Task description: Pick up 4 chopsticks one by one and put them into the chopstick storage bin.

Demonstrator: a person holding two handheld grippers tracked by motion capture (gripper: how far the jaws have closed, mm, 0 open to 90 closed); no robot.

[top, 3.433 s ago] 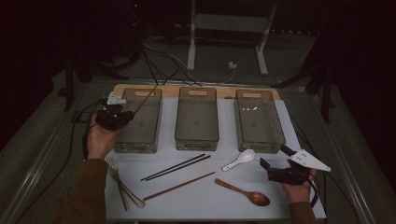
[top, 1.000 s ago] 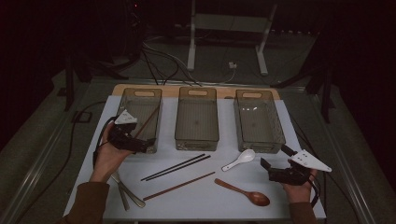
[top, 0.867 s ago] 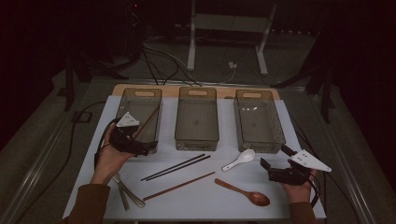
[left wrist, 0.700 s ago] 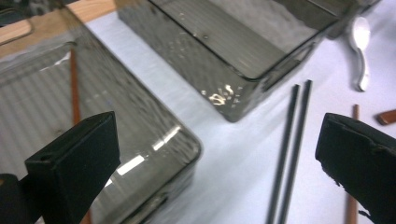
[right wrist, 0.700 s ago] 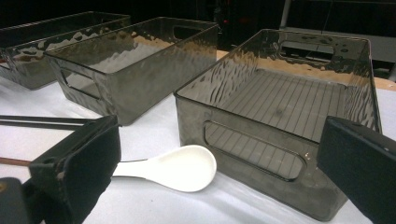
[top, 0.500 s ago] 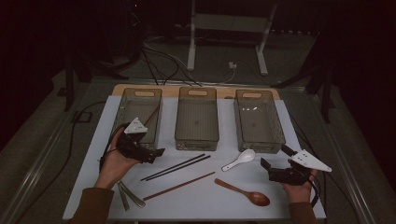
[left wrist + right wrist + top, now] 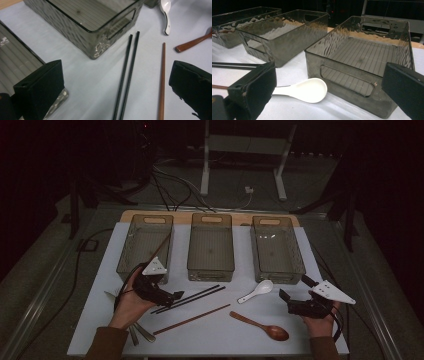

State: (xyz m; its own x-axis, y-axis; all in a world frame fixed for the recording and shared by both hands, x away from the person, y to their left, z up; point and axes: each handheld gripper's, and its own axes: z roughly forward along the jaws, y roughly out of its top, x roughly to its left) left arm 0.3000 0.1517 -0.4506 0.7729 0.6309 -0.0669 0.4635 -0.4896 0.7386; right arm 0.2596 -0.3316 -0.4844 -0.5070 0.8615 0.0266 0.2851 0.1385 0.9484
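Three grey see-through bins stand in a row: left [image 7: 126, 255], middle [image 7: 210, 274] and right [image 7: 296, 260]. A brown chopstick [image 7: 159, 249] leans inside the left bin. In front of them lie a pair of black chopsticks [image 7: 195, 297], a single brown chopstick [image 7: 192, 319], a white spoon [image 7: 256, 291] and a brown wooden spoon [image 7: 261, 325]. My left gripper [image 7: 172, 297] hangs open just over the near end of the black chopsticks [image 7: 126, 77]. My right gripper [image 7: 286, 301] rests open at the near right, facing the white spoon [image 7: 304, 90], holding nothing.
Metal utensils [image 7: 138, 333] lie by the left forearm at the mat's near edge. The white mat [image 7: 100, 310] sits on a dark table with cables [image 7: 165, 180] and a stand's legs behind it. The middle bin [image 7: 95, 22] is close on the left gripper's far side.
The left hand has come back from the left bin, moving nearer and rightward down to the black chopsticks. The right gripper has stayed put.
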